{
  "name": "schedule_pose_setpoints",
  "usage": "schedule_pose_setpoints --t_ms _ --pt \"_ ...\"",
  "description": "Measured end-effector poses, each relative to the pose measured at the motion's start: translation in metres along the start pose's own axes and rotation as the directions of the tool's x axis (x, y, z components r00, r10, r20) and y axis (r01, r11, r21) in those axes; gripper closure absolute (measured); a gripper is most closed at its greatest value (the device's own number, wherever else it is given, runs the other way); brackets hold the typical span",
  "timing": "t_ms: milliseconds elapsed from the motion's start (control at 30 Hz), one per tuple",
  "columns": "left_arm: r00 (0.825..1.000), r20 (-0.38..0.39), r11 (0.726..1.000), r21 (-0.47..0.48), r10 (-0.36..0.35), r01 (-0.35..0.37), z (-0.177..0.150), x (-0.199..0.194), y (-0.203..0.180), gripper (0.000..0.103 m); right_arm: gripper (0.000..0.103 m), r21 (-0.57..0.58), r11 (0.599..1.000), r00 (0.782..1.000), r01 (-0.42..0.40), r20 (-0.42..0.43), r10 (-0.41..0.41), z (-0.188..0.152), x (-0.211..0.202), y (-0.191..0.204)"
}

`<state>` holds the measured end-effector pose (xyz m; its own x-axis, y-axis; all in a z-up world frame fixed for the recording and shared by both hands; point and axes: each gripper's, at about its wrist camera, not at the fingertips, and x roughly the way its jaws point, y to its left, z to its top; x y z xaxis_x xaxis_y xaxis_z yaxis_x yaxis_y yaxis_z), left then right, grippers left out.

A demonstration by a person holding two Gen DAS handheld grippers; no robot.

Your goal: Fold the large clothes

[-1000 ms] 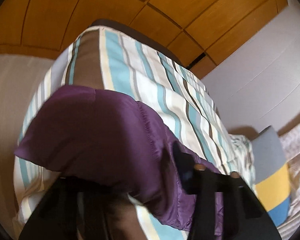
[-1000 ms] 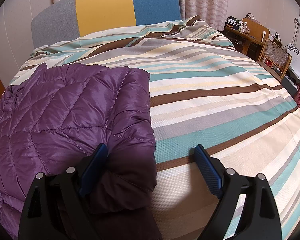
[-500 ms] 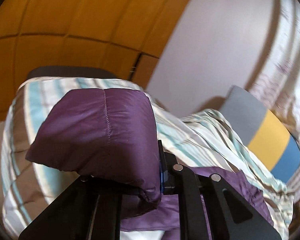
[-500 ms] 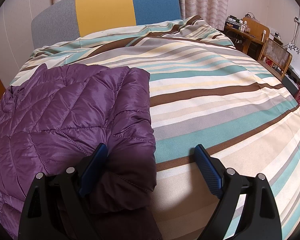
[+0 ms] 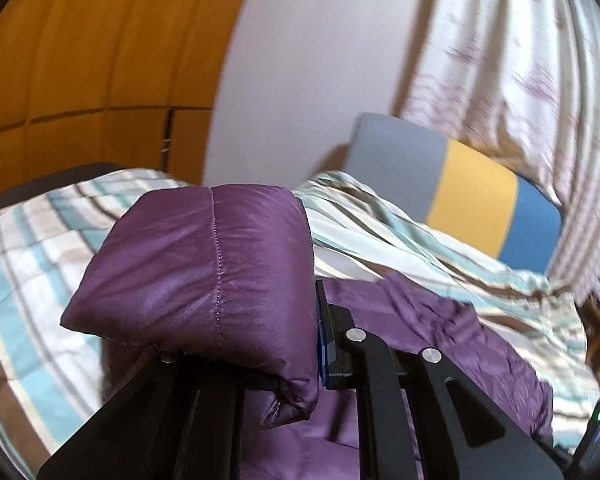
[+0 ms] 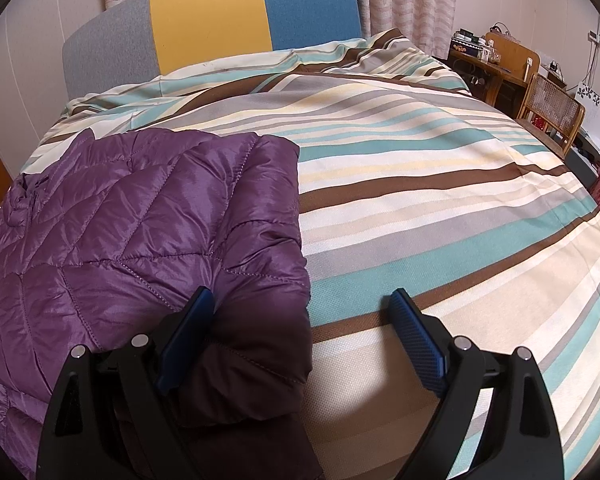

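Left view alone shows the left hand-held gripper [image 5: 240,344] clamping a raised jacket [image 5: 204,280] fold; right view shows the right hand-held gripper [image 6: 300,328] spread wide over the jacket's [image 6: 140,232] near-right corner on the bed [image 6: 440,208]

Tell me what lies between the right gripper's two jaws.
In the right wrist view, the right gripper stands open: the purple jacket's edge fills the left part, bare striped bedspread the rest.

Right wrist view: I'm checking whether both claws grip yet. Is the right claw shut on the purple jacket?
No: the right claw is wide open, straddling the purple jacket edge.
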<state>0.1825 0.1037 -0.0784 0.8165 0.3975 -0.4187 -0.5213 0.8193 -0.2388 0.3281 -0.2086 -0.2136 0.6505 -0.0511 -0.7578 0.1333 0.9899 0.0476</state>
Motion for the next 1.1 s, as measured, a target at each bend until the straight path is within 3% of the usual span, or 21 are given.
schedule_pose_setpoints --t_ms 300,567,867,1000,1100 --pt "0.995 -0.043 0.987 0.128 -0.093 0.098 -0.02 0.012 -0.064 0.091 0.014 0.003 1.0 1.0 -0.002 -0.001 0.002 0.0 0.0 0.001" --pt "0.986 -0.099 0.946 0.283 -0.135 0.158 -0.055 0.02 -0.122 0.091 0.014 0.008 1.0 1.0 -0.007 -0.003 0.007 0.001 0.001 0.001" --pt "0.979 -0.148 0.896 0.402 -0.14 0.189 -0.084 0.028 -0.158 0.091 0.013 0.014 1.0 1.0 -0.014 -0.005 0.014 0.001 0.001 0.001" --pt "0.971 -0.176 0.855 0.465 -0.164 0.228 -0.097 0.028 -0.171 0.091 0.013 0.014 1.0 1.0 -0.013 -0.005 0.013 0.001 0.001 0.001" --pt "0.953 -0.285 0.775 0.576 -0.107 0.259 -0.12 0.044 -0.191 0.091 0.013 0.014 1.0 1.0 -0.013 -0.005 0.013 0.001 0.001 0.001"
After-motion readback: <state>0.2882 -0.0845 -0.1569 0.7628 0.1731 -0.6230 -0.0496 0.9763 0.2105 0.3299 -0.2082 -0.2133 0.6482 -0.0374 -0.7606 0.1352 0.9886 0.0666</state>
